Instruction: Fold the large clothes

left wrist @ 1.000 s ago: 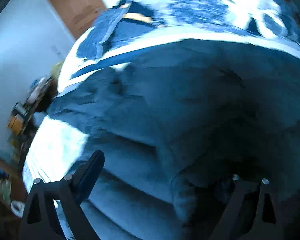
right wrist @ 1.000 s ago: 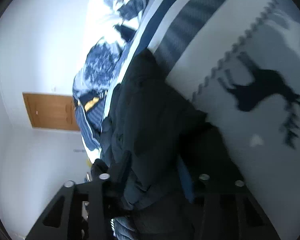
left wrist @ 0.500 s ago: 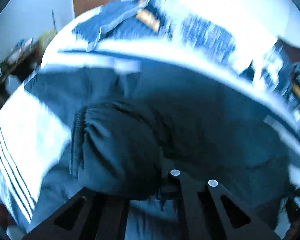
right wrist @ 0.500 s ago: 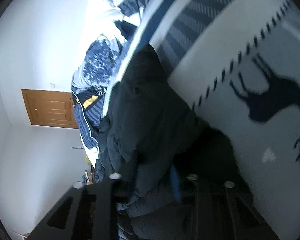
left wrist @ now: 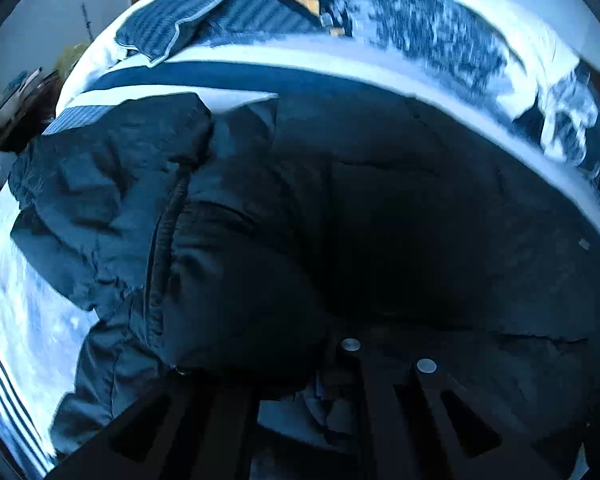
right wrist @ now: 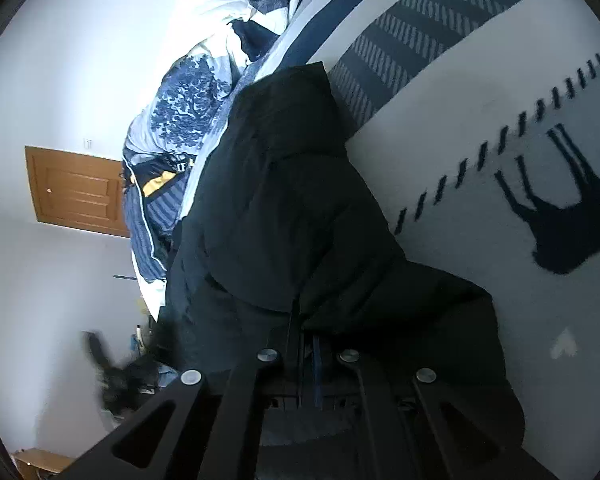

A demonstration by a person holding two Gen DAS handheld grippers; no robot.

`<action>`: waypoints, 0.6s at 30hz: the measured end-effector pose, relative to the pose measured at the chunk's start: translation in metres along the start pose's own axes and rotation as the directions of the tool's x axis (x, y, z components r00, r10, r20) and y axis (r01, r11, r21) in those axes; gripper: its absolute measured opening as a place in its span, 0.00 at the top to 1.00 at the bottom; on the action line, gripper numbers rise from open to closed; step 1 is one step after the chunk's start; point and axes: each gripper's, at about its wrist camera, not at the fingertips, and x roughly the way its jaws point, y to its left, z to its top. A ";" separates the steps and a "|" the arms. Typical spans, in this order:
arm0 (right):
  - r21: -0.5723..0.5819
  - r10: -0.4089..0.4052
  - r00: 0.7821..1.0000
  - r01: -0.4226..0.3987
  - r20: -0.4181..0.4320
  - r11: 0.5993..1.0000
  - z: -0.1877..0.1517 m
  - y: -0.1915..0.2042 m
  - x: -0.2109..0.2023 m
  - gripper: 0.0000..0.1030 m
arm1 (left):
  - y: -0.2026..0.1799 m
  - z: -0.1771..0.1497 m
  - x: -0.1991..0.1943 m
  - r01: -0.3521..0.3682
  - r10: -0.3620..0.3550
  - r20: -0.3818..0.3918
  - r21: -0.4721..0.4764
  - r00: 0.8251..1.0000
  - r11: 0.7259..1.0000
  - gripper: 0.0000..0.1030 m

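Observation:
A large dark puffer jacket (left wrist: 380, 208) lies on a bed with a white and navy blanket (left wrist: 260, 80). In the left wrist view my left gripper (left wrist: 296, 364) is shut on a thick fold of the jacket, which bulges over the left finger and hides its tip. In the right wrist view the same jacket (right wrist: 292, 208) stretches away from me. My right gripper (right wrist: 306, 344) is shut on the jacket's near edge, jaws almost together with fabric pinched between them.
The blanket has a dark deer pattern (right wrist: 560, 216) beside the jacket. A crumpled blue-and-white duvet (right wrist: 204, 92) and a striped garment with yellow trim (left wrist: 236, 16) lie at the bed's far end. A wooden door (right wrist: 76, 192) is in the white wall.
My left gripper was open over the jacket a second ago; it has closed on a fold and lifted it. My right gripper has closed tighter on the jacket's edge and shifted slightly.

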 end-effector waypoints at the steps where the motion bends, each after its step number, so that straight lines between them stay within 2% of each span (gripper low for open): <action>1: -0.017 -0.006 1.000 0.006 0.012 1.000 0.000 0.003 -0.003 0.97 | -0.004 0.001 -0.003 0.007 -0.007 0.019 -0.001 1.000 1.000 0.95; 3: -0.066 -0.056 0.998 0.058 0.034 0.996 -0.001 0.010 -0.004 0.97 | -0.013 0.007 0.000 -0.039 0.037 0.039 0.045 0.999 0.998 0.92; 5: -0.075 -0.095 0.995 0.095 0.016 0.993 -0.003 0.010 0.003 0.97 | -0.019 0.013 0.015 -0.093 0.094 -0.002 0.097 0.996 0.991 0.91; 7: -0.048 -0.085 0.996 0.084 -0.018 0.995 -0.004 0.004 0.007 0.96 | -0.017 0.010 0.013 -0.102 0.103 -0.009 0.103 0.995 0.989 0.91; 9: -0.045 -0.078 0.997 0.077 -0.016 0.996 -0.004 0.002 0.003 0.95 | -0.016 0.013 0.001 -0.089 0.089 0.008 0.086 0.996 0.992 0.91; 10: -0.056 -0.086 0.996 0.085 -0.014 0.995 -0.004 0.004 0.001 0.95 | -0.016 0.021 0.003 -0.077 0.075 0.030 0.083 0.997 0.994 0.85; 11: -0.072 -0.104 0.995 0.103 -0.009 0.992 -0.004 0.007 -0.001 0.95 | -0.013 0.024 -0.005 -0.096 0.091 0.061 0.082 0.994 0.992 0.69; 12: -0.079 -0.119 0.993 0.118 -0.006 0.990 -0.005 0.006 -0.002 0.95 | -0.012 0.023 -0.005 -0.125 0.121 0.065 0.075 0.991 0.989 0.59; 13: -0.081 -0.134 0.991 0.133 -0.008 0.988 -0.005 0.007 0.001 0.89 | -0.006 0.024 -0.010 -0.163 0.160 0.067 0.052 0.985 0.985 0.45; 14: -0.073 -0.150 0.988 0.148 -0.024 0.986 -0.006 0.006 0.004 0.78 | -0.001 0.023 -0.015 -0.171 0.168 0.079 0.037 0.983 0.985 0.43; 15: -0.066 -0.147 0.988 0.145 -0.035 0.987 -0.007 0.005 0.006 0.71 | 0.007 0.021 -0.029 -0.167 0.165 0.108 0.010 0.980 0.986 0.43; 17: -0.070 -0.101 0.994 0.099 -0.033 0.993 -0.007 0.008 0.003 0.26 | 0.029 0.011 -0.057 -0.143 0.148 0.141 -0.047 0.979 0.989 0.35; 18: -0.077 -0.093 0.995 0.091 -0.023 0.993 -0.008 0.011 0.001 0.20 | 0.040 0.006 -0.068 -0.138 0.147 0.149 -0.071 0.978 0.988 0.34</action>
